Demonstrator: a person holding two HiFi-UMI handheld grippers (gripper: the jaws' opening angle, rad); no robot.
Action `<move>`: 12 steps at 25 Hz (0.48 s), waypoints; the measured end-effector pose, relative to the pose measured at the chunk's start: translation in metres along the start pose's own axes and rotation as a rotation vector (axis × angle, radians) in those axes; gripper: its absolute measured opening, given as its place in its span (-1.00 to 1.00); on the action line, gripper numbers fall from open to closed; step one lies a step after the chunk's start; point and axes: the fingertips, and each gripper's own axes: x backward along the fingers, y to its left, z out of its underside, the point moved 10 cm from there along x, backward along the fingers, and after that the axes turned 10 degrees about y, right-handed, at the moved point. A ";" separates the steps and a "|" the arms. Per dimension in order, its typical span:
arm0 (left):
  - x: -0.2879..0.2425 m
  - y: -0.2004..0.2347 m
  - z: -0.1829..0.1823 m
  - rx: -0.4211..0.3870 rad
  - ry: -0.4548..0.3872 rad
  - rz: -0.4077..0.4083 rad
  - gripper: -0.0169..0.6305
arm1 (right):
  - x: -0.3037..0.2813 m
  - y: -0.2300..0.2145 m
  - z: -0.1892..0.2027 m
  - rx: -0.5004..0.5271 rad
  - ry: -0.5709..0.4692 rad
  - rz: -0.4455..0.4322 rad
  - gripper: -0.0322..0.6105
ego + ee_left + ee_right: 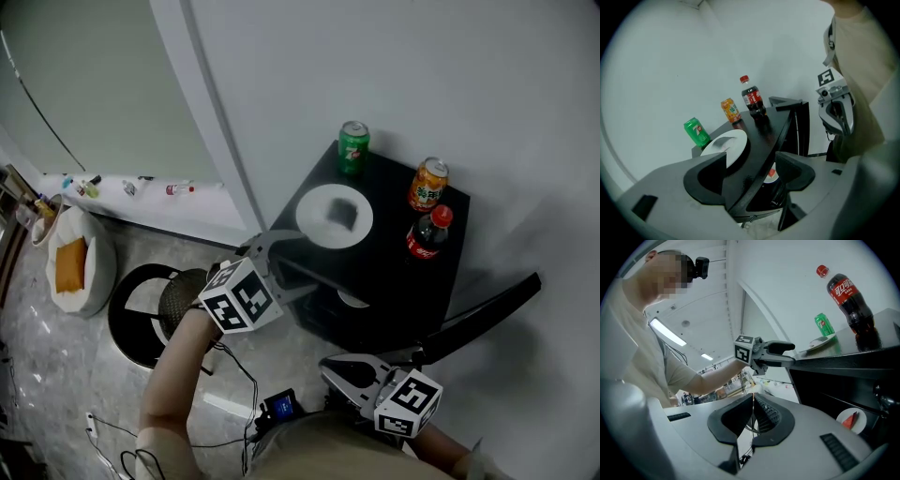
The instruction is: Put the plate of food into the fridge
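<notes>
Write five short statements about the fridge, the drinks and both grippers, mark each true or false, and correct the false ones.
1. A green can stands on top of the fridge. True.
2. The fridge's door is closed. False: the door stands open.
3. The left gripper has its jaws apart. True.
4. The right gripper holds the cola bottle. False: its jaws are shut on nothing, and the cola bottle stands on the fridge top.
5. A plate with a red piece of food lies inside the fridge. True.
</notes>
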 end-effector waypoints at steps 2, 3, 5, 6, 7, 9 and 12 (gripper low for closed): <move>-0.005 0.005 -0.004 -0.029 0.010 0.014 0.02 | 0.001 -0.001 0.001 0.001 0.001 0.005 -0.83; -0.008 0.008 -0.006 -0.049 0.023 0.022 0.03 | 0.002 -0.002 0.002 -0.003 -0.001 0.008 -0.84; -0.014 0.011 -0.007 -0.093 0.071 0.046 0.05 | 0.003 -0.003 0.003 -0.016 -0.006 0.016 -0.84; -0.017 0.013 -0.007 -0.110 0.100 0.063 0.05 | 0.003 -0.003 0.003 -0.021 -0.009 0.022 -0.84; -0.020 0.015 -0.006 -0.120 0.124 0.083 0.05 | 0.004 -0.004 0.004 -0.024 -0.011 0.027 -0.83; -0.026 0.019 -0.007 -0.124 0.151 0.130 0.06 | 0.004 -0.004 0.004 -0.026 -0.010 0.034 -0.83; -0.031 0.023 -0.010 -0.129 0.172 0.187 0.07 | 0.004 -0.003 0.007 -0.033 -0.006 0.039 -0.83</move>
